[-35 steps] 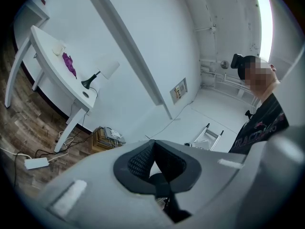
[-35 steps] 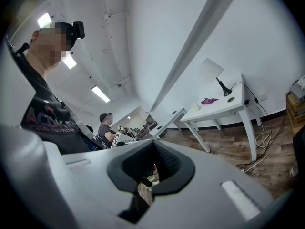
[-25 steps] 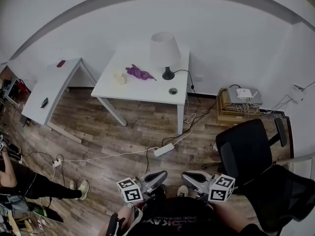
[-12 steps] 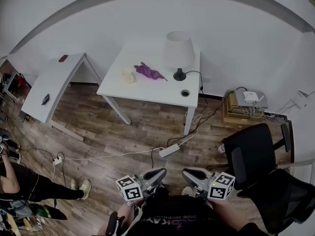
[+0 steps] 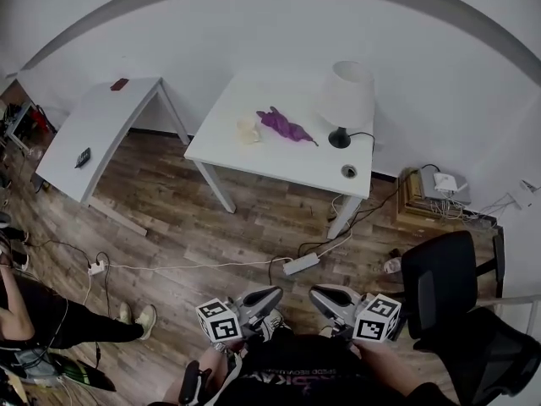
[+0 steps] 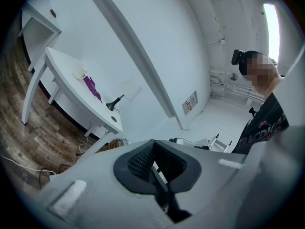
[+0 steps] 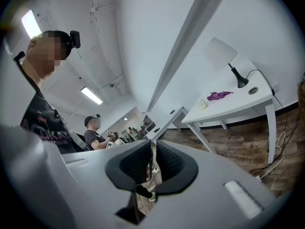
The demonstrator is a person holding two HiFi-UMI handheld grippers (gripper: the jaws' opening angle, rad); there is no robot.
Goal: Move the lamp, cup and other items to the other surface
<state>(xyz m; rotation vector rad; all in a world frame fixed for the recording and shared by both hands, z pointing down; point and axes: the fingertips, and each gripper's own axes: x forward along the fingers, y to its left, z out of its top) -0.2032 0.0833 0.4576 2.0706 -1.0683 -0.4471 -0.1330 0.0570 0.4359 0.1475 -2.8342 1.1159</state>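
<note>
The white desk stands against the wall, and a second desk stands to its left. The lamp stands upright at the first desk's right rear corner. The left gripper and right gripper are held side by side near the person's body, well apart from both desks. Left fingers: slightly apart, nothing between them. Right fingers: narrow gap, nothing between them. A purple cloth lies left of the lamp, with the cup just beside it. The small dark items on the second desk cannot be made out.
</note>
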